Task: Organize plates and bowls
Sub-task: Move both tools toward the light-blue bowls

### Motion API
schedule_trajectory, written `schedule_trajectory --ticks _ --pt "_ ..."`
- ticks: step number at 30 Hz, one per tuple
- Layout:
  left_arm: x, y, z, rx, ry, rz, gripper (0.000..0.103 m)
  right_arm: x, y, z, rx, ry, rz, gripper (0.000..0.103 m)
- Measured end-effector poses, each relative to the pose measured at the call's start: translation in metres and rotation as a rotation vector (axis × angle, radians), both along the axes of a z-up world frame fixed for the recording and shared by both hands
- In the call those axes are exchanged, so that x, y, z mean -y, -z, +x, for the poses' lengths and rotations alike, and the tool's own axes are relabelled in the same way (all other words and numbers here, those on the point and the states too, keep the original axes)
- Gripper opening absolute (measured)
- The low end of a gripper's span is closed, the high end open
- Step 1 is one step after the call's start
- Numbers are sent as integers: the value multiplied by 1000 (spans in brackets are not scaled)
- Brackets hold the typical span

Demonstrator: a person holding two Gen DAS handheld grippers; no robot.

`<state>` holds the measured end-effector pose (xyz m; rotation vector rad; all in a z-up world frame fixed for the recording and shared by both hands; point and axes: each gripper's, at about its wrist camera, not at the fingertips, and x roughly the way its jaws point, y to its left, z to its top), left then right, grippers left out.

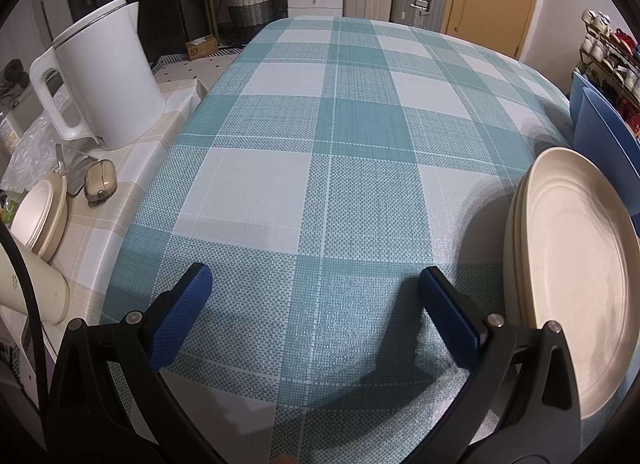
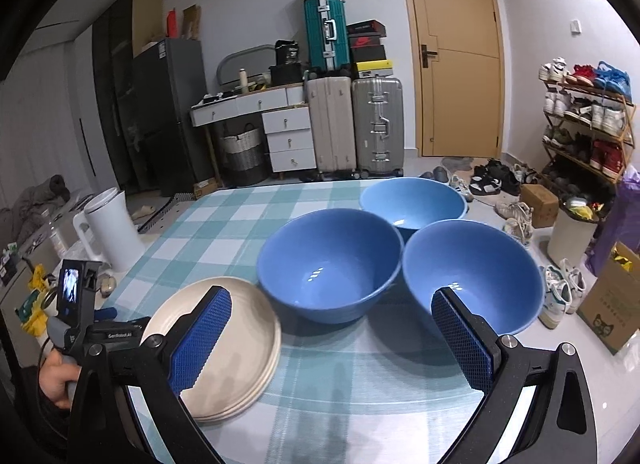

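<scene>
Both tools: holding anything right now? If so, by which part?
Nothing is held. The left tool is open over bare tablecloth, beside the plate stack. The right tool is open too, facing the blue bowls.

I am working in a lived-in home room: a checked tablecloth (image 2: 224, 224) covers the table, with suitcases (image 2: 356, 128), a shoe rack (image 2: 588, 120), a drawer unit (image 2: 290, 138) and a wooden door (image 2: 456, 56) behind.

There are three blue bowls (image 2: 330, 264) on the desk (image 2: 360, 384). One stack of cream plates (image 2: 248, 328) sits there too; it looks like three plates. One white kettle (image 2: 112, 228) stands nearby.
</scene>
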<state>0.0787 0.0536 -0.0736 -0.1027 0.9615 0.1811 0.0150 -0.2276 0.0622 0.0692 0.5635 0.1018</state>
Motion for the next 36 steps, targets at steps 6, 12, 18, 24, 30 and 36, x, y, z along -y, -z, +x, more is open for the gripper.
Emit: schedule_trajectory --ticks 6,12,18,24,30,36 --pt "1 -29 -13 99 34 -74 102 18 -6 5 -13 45 -22 102" --pt "30 -75 -16 187 107 -47 102 35 -9 9 -25 71 -19 102" --pt "68 -112 -7 232 179 -67 102 52 -16 13 -27 90 -18 102" --pt "113 -148 3 285 259 -81 102 66 -27 14 -16 103 -17 102" --pt "153 -175 9 313 324 -69 102 77 -40 17 -8 100 -17 102" --pt "190 -194 18 323 372 -59 103 88 -54 23 -2 86 -19 102"
